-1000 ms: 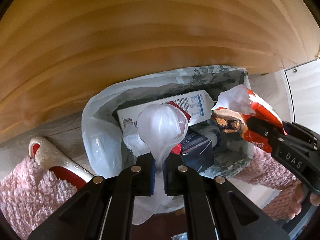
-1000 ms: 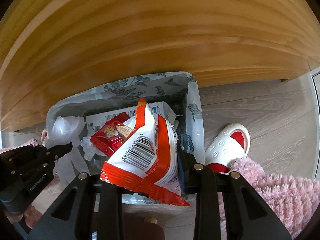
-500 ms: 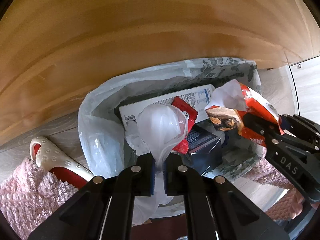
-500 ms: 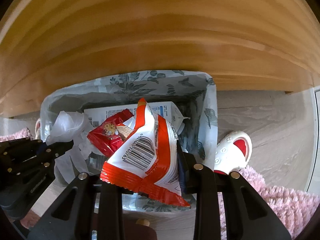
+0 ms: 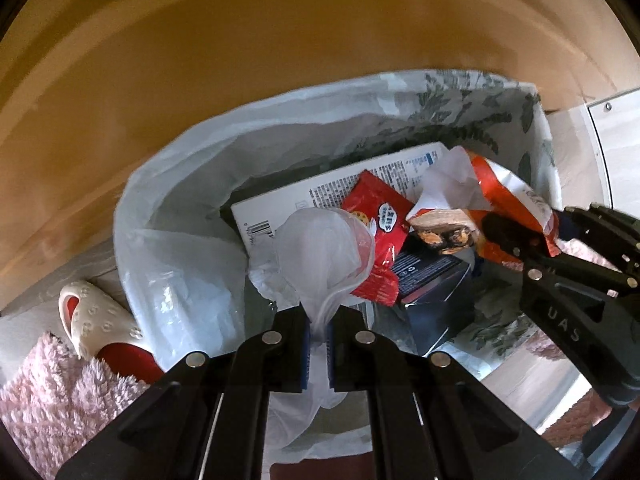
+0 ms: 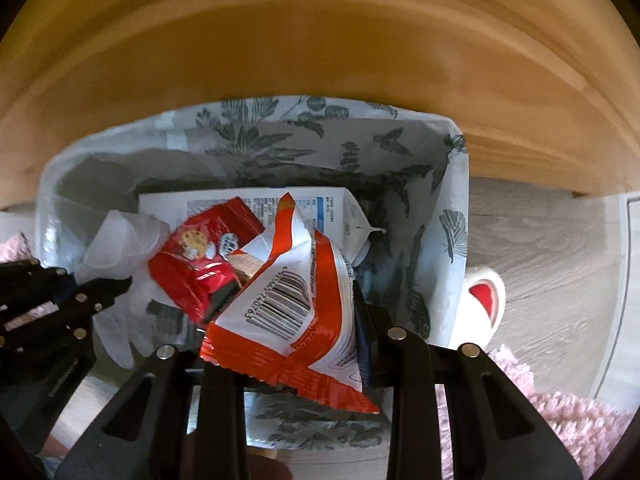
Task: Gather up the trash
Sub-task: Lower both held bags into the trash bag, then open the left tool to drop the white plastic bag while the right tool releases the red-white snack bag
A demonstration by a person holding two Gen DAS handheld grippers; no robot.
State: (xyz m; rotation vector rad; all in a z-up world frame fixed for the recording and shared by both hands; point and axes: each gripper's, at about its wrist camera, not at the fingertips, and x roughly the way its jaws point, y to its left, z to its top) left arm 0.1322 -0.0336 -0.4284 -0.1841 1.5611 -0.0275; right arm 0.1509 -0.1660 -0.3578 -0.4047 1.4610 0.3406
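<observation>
While both grippers point down, snack wrapper [image 6: 296, 304] overhangs the bin [image 6: 452, 184].

The left gripper [image 5: 318, 340] is matte black plastic, its two angular fingers each carrying round silver screw heads and thin blue pads on the inner faces. The right gripper [image 6: 288, 344] has the same black build, with silver screws on its fingers and triangular cut-outs in the arms. Seen from the side, its body bears pale embossed lettering.
</observation>
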